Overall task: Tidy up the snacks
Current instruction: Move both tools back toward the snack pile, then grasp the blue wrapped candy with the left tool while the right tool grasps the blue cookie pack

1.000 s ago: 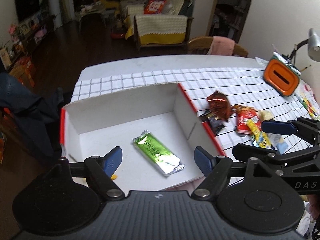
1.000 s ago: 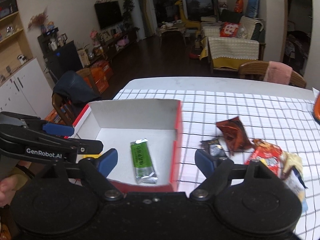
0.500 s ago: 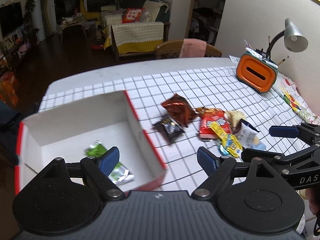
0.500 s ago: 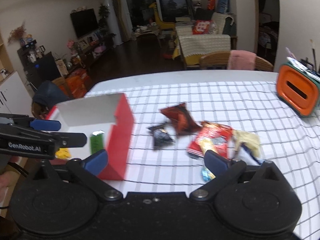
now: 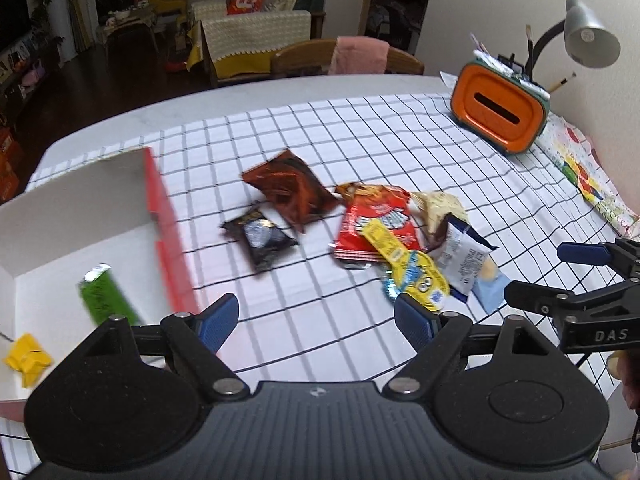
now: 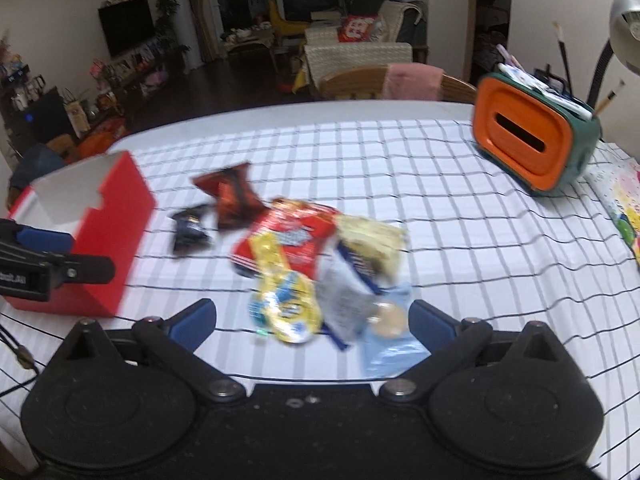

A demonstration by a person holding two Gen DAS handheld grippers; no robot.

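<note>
Between right claw [image 6: 312,316] fingers, yellow snack [image 6: 286,300].

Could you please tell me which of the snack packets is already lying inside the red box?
The green packet is the one: it lies on the white floor of the red box, while the brown, black, red and yellow packets are all out on the checked tablecloth.

Dim indoor light, motion blur on the snacks [image 6: 320,272], fisheye bending at edges, dark background room.
</note>
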